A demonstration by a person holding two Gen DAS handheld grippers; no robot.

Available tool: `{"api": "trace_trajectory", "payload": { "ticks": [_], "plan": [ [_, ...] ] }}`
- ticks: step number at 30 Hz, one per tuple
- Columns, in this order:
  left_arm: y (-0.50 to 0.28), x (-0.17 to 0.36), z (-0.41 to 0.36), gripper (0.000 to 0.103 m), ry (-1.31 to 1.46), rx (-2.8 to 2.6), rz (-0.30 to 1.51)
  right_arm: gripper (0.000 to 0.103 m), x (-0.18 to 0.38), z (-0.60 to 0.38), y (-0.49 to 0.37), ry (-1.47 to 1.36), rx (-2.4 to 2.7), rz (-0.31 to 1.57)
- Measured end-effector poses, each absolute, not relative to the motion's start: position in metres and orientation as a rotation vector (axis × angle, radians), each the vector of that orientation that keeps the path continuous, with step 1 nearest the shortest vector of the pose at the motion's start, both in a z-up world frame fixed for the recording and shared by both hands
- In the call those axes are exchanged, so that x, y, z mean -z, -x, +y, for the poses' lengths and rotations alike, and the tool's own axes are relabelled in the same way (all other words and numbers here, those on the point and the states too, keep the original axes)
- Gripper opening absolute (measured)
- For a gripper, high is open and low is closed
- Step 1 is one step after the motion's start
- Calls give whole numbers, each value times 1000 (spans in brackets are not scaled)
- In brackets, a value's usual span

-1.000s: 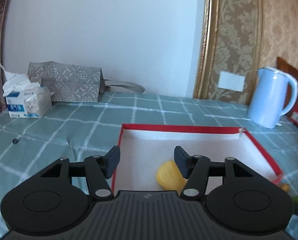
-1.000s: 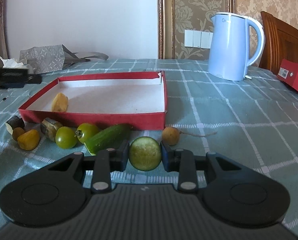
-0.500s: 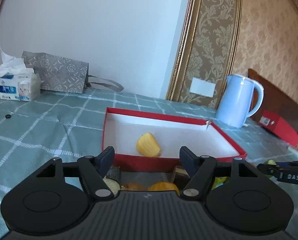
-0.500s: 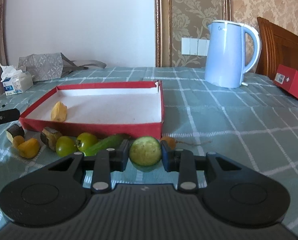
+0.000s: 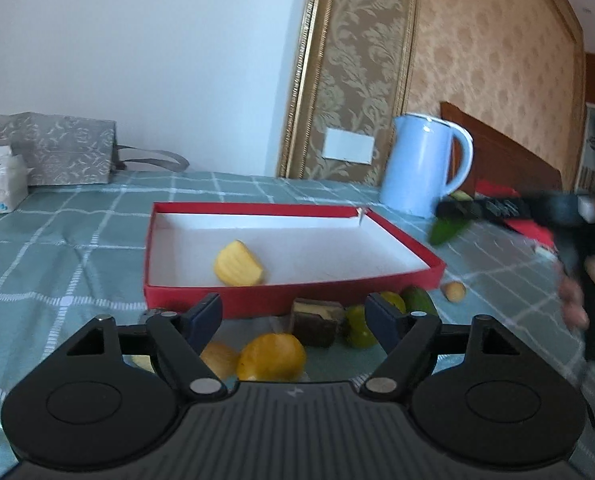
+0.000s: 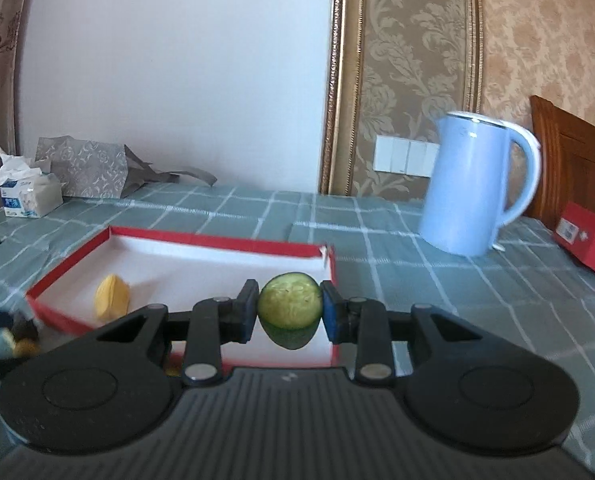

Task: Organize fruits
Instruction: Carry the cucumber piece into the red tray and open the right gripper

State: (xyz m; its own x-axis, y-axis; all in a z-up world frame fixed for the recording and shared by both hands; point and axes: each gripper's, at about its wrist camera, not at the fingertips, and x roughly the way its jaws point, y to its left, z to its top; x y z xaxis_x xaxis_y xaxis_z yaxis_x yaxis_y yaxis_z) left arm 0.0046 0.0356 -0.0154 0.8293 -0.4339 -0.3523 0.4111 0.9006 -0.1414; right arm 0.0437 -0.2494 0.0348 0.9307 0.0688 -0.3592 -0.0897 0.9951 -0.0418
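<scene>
Right gripper (image 6: 289, 312) clamped on a cucumber piece (image 6: 289, 306) over the red tray (image 6: 217, 242), left gripper (image 5: 293, 320) spread apart, yellow fruit (image 5: 238, 269) at nine o'clock inside the tray.

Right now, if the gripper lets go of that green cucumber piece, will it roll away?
Probably a little: the cucumber piece looks round-bodied, so it may roll. Its flat cut face might stop it. It seems firm, as the right gripper pinches it without squashing.

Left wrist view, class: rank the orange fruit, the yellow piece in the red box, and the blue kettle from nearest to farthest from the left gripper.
1. Orange fruit: on the cloth, just ahead of the left gripper.
2. Yellow piece: inside the red box, left part.
3. Blue kettle: beyond the box, far right.
</scene>
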Motion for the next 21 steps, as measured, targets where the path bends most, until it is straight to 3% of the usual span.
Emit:
{"api": "trace_trajectory", "payload": {
  "ticks": [10, 12, 17, 19, 21],
  "plan": [
    [-5, 20, 26, 78, 10, 476, 412, 31, -7, -225, -124, 68, -101, 492],
    [-6, 21, 26, 78, 7, 483, 421, 45, -2, -226, -127, 58, -90, 492],
    [-6, 22, 21, 78, -22, 487, 427, 94, -9, -232, -111, 68, -34, 395],
    [-5, 23, 20, 78, -31, 482, 424, 103, -15, -236, -98, 51, -20, 352],
    [-6, 23, 20, 78, -33, 483, 430, 103, -18, -239, -84, 57, -16, 335]
  ]
}}
